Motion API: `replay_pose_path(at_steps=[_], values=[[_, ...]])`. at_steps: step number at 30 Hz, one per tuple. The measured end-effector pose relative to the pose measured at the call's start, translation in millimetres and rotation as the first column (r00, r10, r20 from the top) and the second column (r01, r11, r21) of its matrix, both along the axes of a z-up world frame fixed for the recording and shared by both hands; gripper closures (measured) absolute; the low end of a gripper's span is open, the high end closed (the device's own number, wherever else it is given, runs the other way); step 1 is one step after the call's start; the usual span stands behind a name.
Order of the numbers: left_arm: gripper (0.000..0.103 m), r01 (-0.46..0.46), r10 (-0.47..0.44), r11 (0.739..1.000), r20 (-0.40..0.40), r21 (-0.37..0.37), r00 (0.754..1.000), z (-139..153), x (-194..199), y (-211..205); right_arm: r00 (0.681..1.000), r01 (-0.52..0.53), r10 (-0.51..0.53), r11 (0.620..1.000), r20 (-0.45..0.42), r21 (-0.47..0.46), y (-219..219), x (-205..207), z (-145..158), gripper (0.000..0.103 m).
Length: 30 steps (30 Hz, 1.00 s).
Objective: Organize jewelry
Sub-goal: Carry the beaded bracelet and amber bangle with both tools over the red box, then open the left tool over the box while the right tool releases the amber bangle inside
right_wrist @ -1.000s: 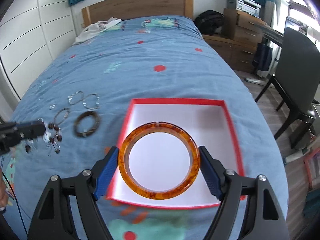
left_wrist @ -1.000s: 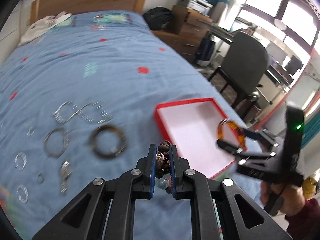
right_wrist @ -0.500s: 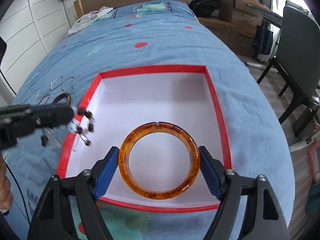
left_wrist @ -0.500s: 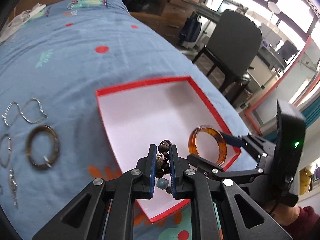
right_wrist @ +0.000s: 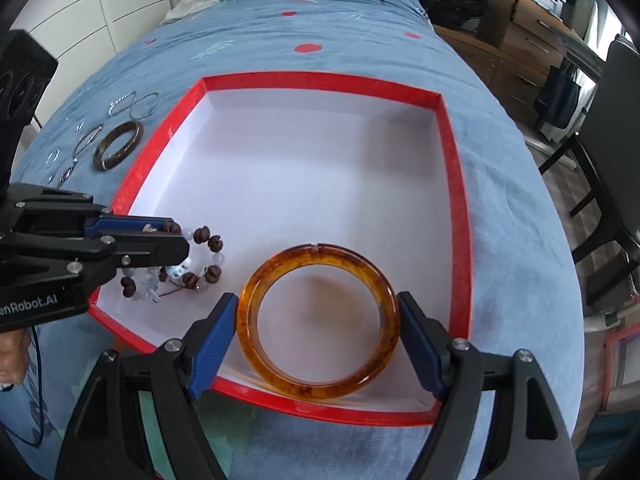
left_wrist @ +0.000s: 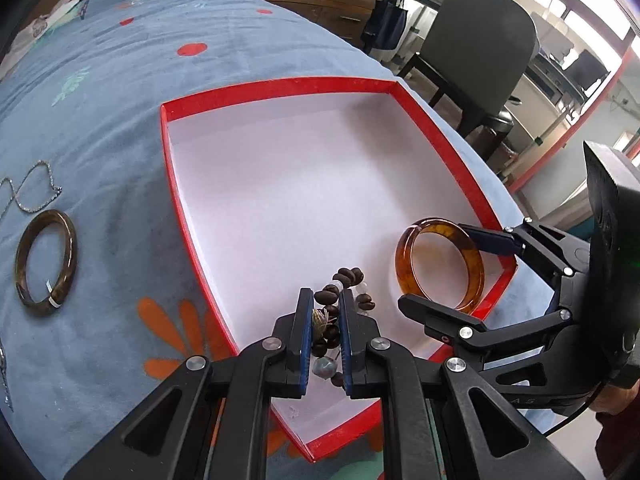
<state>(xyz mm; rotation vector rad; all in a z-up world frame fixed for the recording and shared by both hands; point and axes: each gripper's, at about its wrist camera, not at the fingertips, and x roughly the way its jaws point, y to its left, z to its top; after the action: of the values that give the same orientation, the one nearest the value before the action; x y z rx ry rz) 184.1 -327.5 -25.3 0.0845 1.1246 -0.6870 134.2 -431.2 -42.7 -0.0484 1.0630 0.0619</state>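
Observation:
A red-rimmed box with a white inside [left_wrist: 280,88] [right_wrist: 320,80] lies on the blue bedspread. My left gripper [left_wrist: 325,300] [right_wrist: 176,240] is shut on a brown bead bracelet [left_wrist: 346,280] [right_wrist: 204,256], low over the box's near-left corner, beads hanging onto the white floor. My right gripper [right_wrist: 318,320] [left_wrist: 436,268] is shut on an amber bangle [right_wrist: 318,324] [left_wrist: 440,264], held flat just over the box's near edge.
A dark brown bangle [left_wrist: 46,258] [right_wrist: 118,144] and several silver chains and rings [right_wrist: 132,106] lie on the bedspread left of the box. A dark chair [left_wrist: 476,52] and wooden drawers [right_wrist: 520,32] stand right of the bed.
Both grippers have moved forward and down over the box. The bead bracelet went from beside the box's left edge to inside it; the amber bangle sank toward the box floor.

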Motion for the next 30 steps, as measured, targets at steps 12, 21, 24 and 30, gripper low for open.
replay_pose_path(at_steps=[12, 21, 24, 30], values=[[0.086, -0.009, 0.009, 0.999, 0.011, 0.044, 1.000, -4, 1, -6, 0.999, -0.026, 0.026, 1.000, -0.030, -0.011, 4, 2, 1, 0.025], [0.056, -0.026, 0.025, 0.999, 0.042, 0.022, 0.999, 7, -3, 0, 0.999, -0.012, 0.012, 1.000, -0.030, -0.020, 3, -2, 9, 0.025], [0.055, -0.043, 0.042, 0.999, 0.053, 0.003, 0.998, 19, -5, 11, 1.000, -0.010, 0.010, 1.000, -0.018, -0.027, 0, -11, 20, 0.025], [0.048, -0.096, 0.096, 0.995, 0.108, -0.003, 0.990, 49, -20, 44, 0.998, 0.061, -0.060, 0.997, 0.025, -0.040, -13, -45, 51, 0.025]])
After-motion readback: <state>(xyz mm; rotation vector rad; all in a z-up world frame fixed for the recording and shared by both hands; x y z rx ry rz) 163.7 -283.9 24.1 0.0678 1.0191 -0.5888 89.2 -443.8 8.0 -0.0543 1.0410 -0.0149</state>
